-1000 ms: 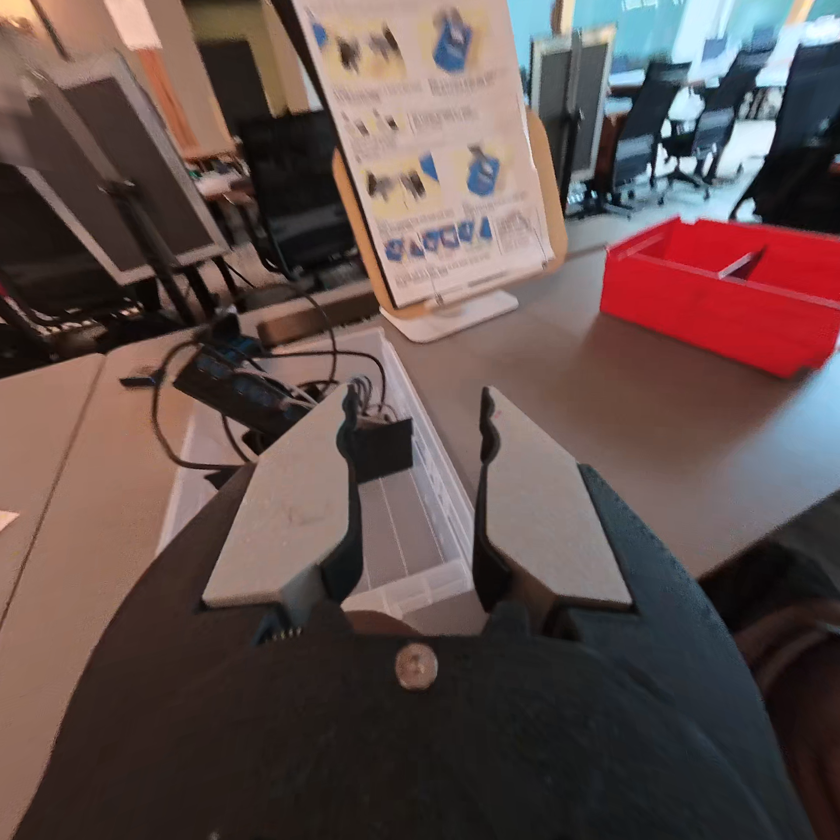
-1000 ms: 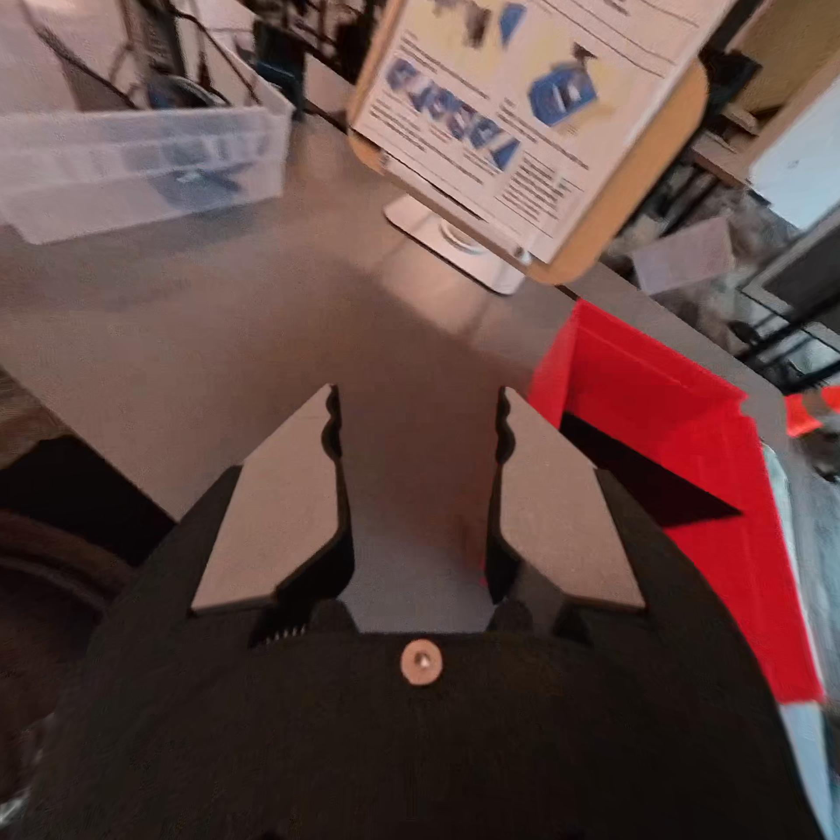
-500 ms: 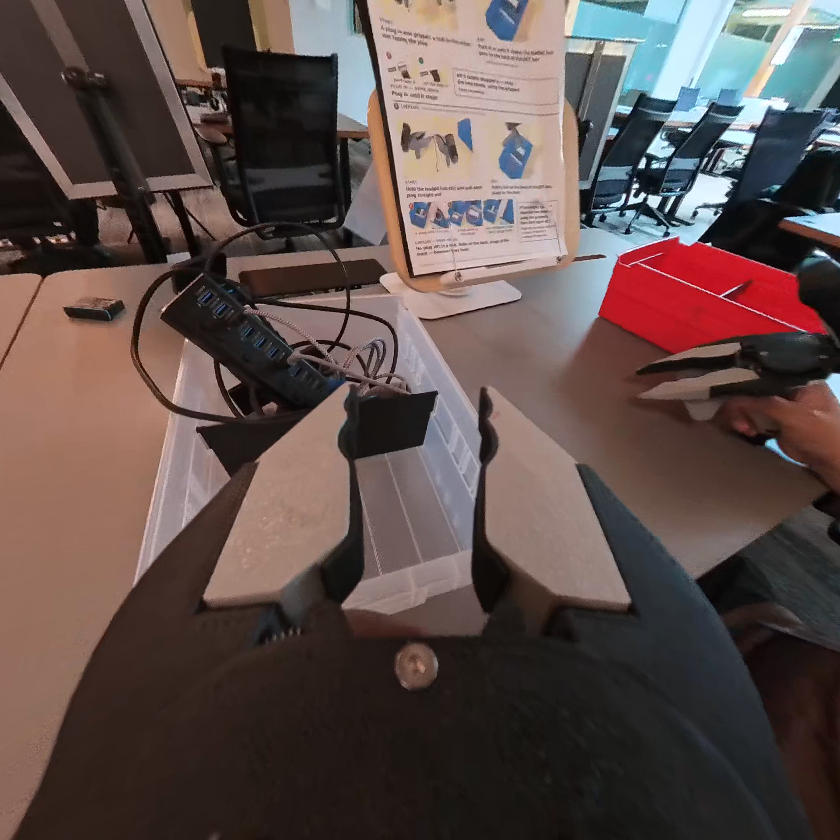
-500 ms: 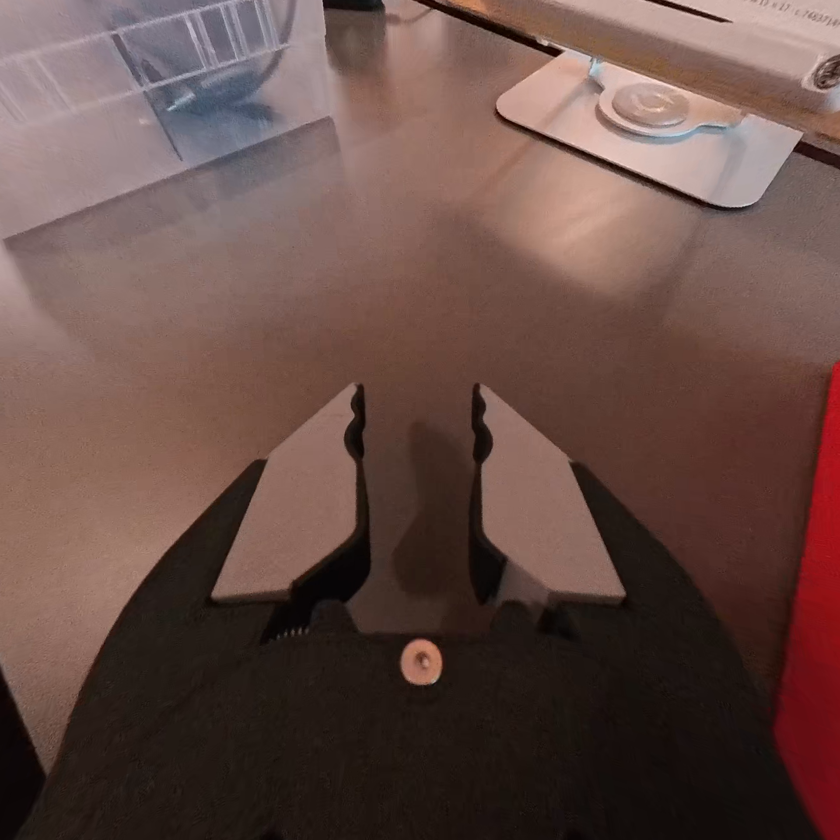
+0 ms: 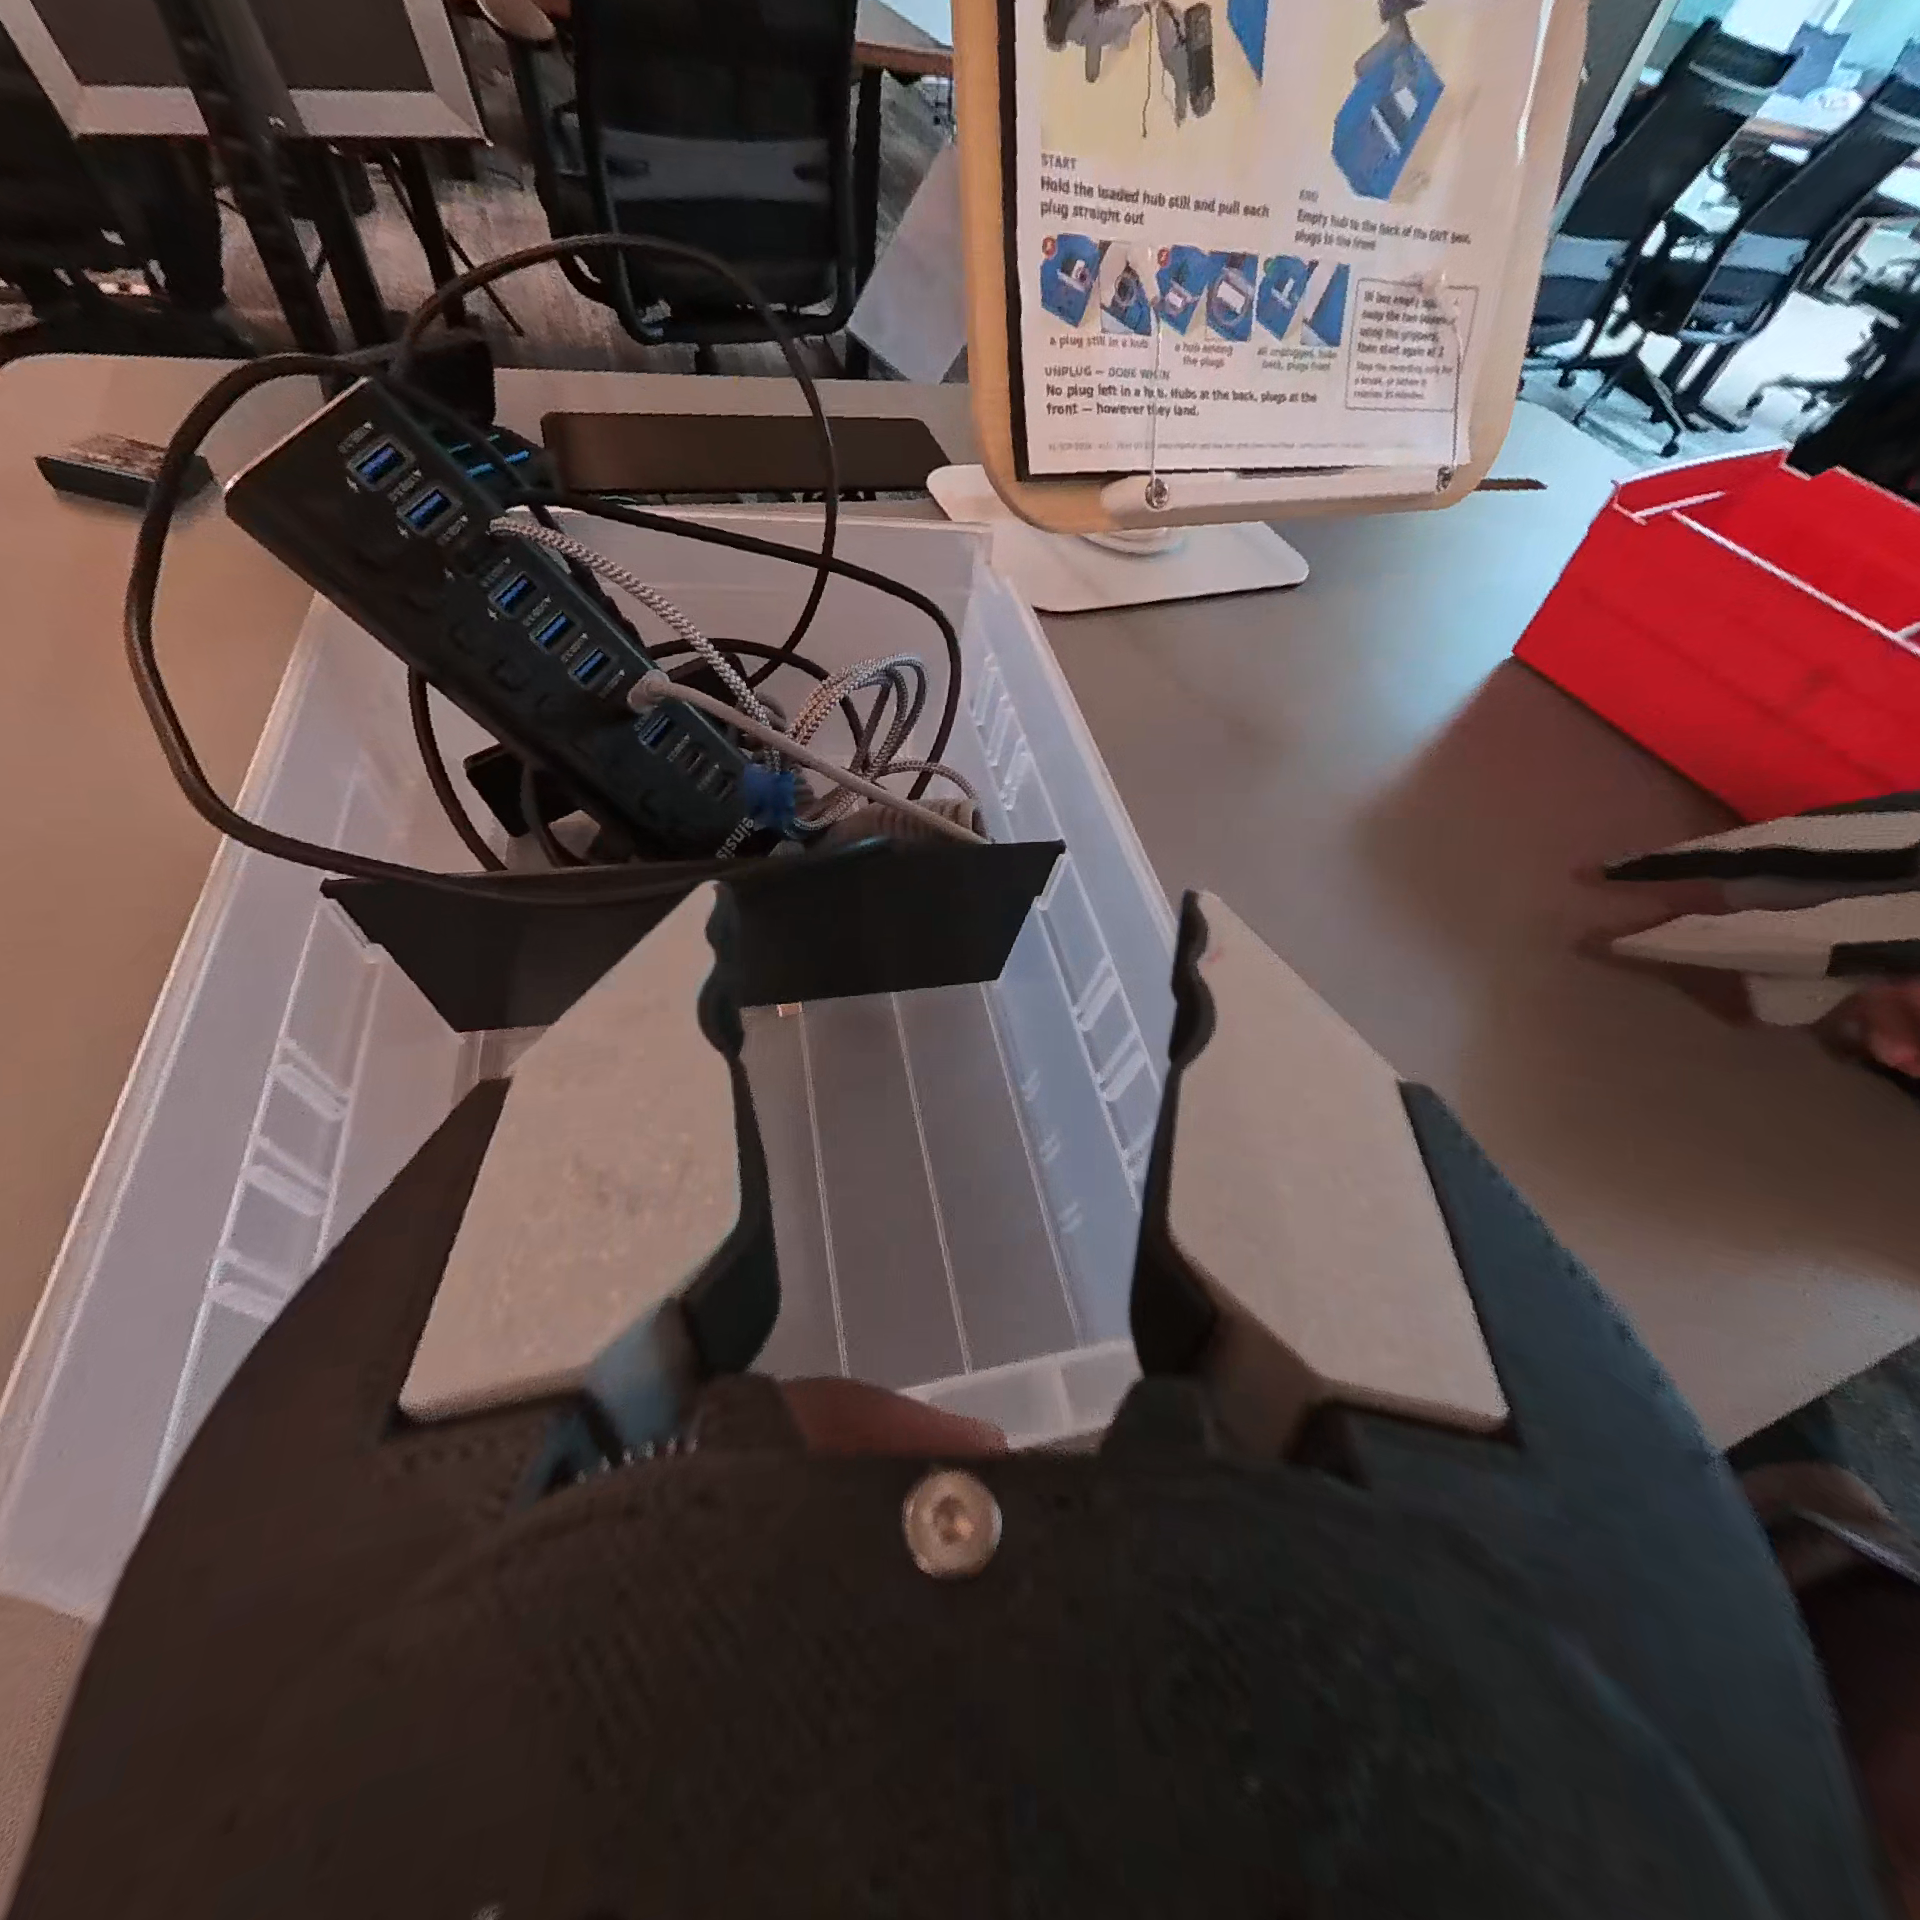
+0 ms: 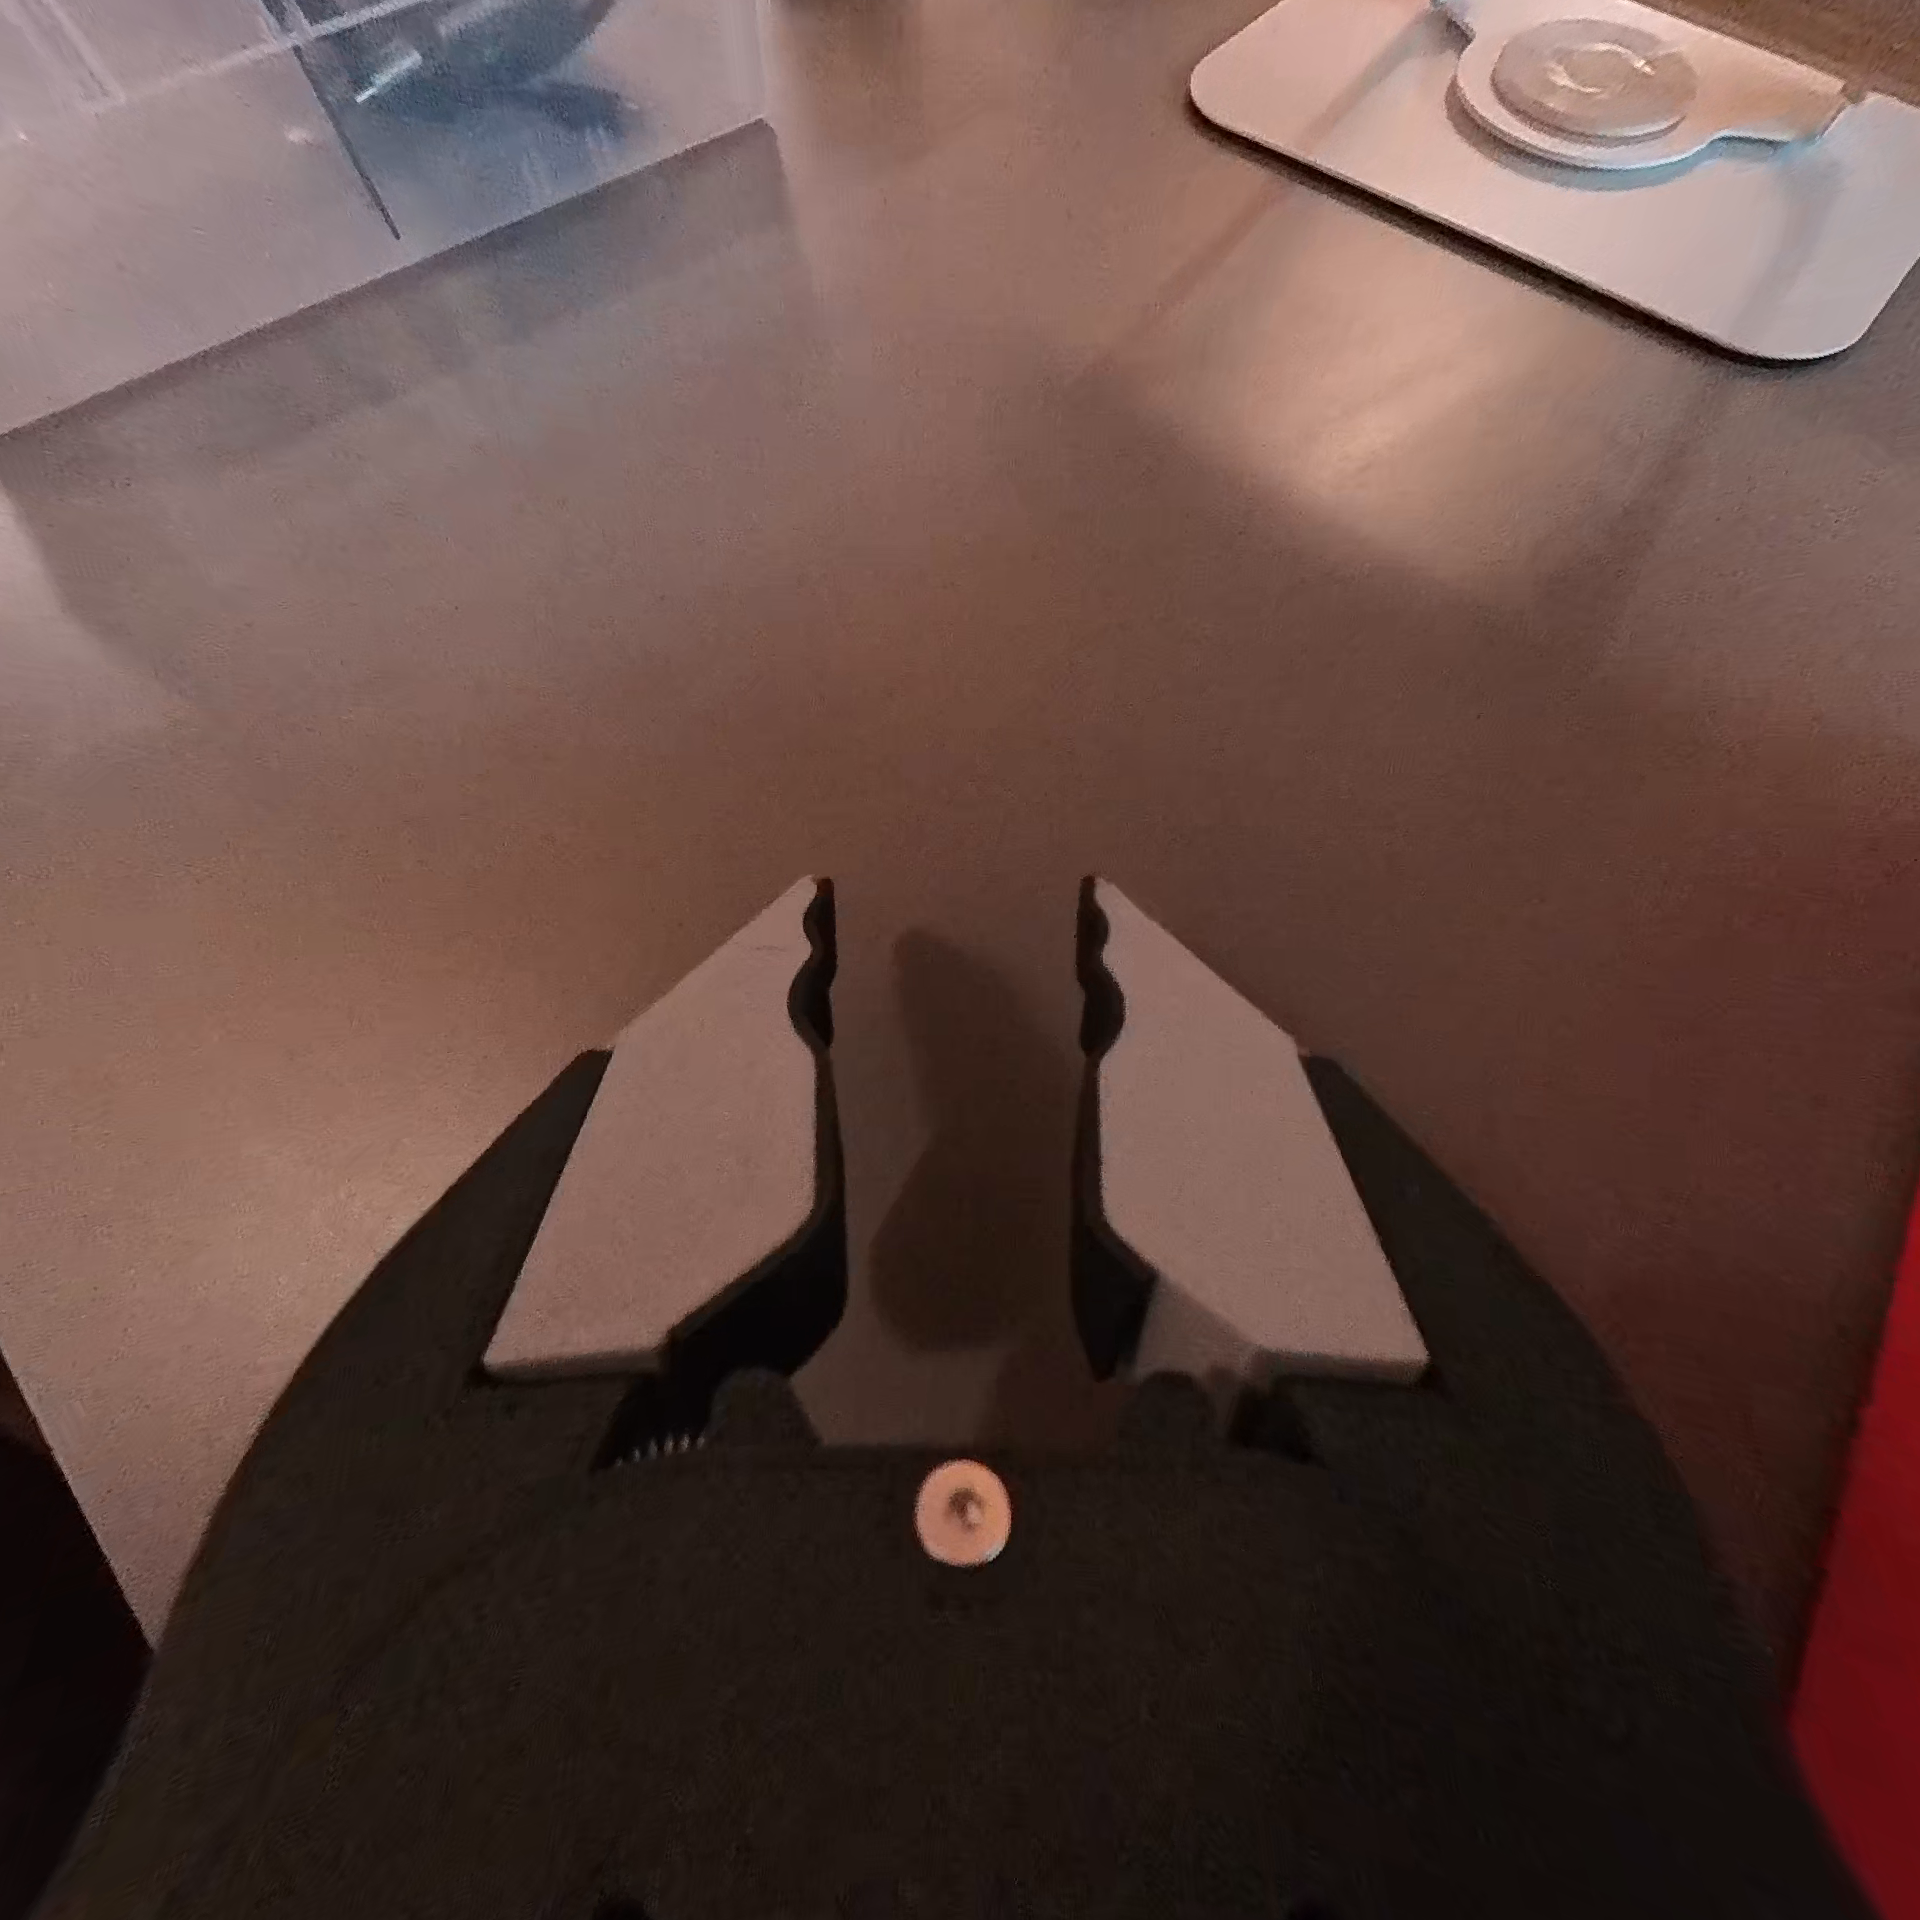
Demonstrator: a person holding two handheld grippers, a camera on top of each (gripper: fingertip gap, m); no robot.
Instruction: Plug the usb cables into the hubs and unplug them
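Note:
A long black USB hub (image 5: 520, 623) with blue ports leans in the far half of a clear plastic bin (image 5: 1049, 717). Grey braided cables (image 5: 862, 717) are plugged into it and coil beside it. A black divider (image 5: 883, 925) crosses the bin. My left gripper (image 5: 951, 925) is open and empty above the bin's near half, short of the divider. My right gripper (image 6: 954, 904) is open and empty, low over the bare brown table (image 6: 935, 582). It also shows at the right edge of the left wrist view (image 5: 1766, 914).
An instruction sheet on a white stand (image 5: 1236, 239) stands behind the bin; its base (image 6: 1558, 156) lies ahead of my right gripper. A red bin (image 5: 1745, 634) is at the right. A second dark hub (image 5: 727, 452) and a small black block (image 5: 99, 462) lie at the back.
My left gripper swung left and moved in over the bin, so the hub looms larger. My right gripper tilted down toward the table and its jaws narrowed a little.

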